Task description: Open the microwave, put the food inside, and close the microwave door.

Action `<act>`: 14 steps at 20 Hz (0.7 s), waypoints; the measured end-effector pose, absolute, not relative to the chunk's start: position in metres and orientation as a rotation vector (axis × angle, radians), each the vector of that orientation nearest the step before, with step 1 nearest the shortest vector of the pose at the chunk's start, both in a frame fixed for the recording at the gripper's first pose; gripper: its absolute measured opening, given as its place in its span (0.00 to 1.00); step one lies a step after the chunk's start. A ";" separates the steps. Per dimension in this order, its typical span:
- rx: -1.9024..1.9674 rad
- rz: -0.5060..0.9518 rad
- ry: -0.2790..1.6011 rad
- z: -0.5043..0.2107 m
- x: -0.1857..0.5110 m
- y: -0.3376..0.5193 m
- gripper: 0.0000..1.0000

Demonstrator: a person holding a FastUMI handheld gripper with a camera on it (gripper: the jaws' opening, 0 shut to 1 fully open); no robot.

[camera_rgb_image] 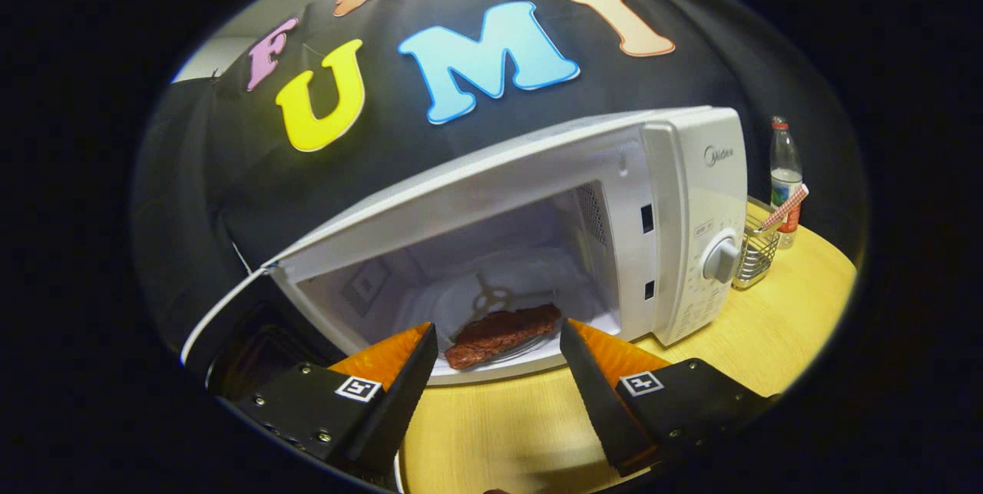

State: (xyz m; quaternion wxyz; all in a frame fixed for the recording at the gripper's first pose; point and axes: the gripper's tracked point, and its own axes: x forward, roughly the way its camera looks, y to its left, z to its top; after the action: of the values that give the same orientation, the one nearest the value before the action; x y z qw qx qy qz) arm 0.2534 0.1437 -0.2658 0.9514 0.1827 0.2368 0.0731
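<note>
Standing wide apart, the jaws of the hand-held gripper [498,340] hold nothing and touch nothing; its two fingers [399,386] spread above the pale wooden table [507,432] with bare tabletop showing between them. Each finger carries a small square black-and-white marker on its upper side.

Just ahead of the fingertips sits the white boxy microwave oven [691,194], resting on the table with its cavity open toward the gripper. Its dark-windowed door [230,333] is swung out on the left side, beyond the left finger. Inside the cavity, on the clear glass turntable plate [530,344], lies the food: a flat, reddish-brown, oblong slab [503,334] with a rough surface. It lies near the front lip of the cavity, seen in the gap between the two fingertips and slightly beyond them, apart from both. A three-armed turntable support shows through the plate behind it.

On the right face of the oven is the control panel with a round white knob [722,260]. Just beside that panel, further right on the table, stands a small metal wire basket [756,252] holding a red-and-white checked stick-like item [785,208] that leans out of it. Behind the basket stands a clear plastic bottle [785,171] with a red cap, upright.
</note>
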 end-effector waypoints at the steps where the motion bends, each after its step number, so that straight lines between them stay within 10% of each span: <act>1: 0.371 0.167 0.462 -0.252 0.243 0.145 0.97; 14: 0.394 0.427 0.252 -0.092 0.091 0.194 0.97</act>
State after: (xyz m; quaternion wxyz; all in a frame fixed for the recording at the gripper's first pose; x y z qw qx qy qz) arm 0.0906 0.1938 -0.0916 0.9503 0.1935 0.1239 0.2100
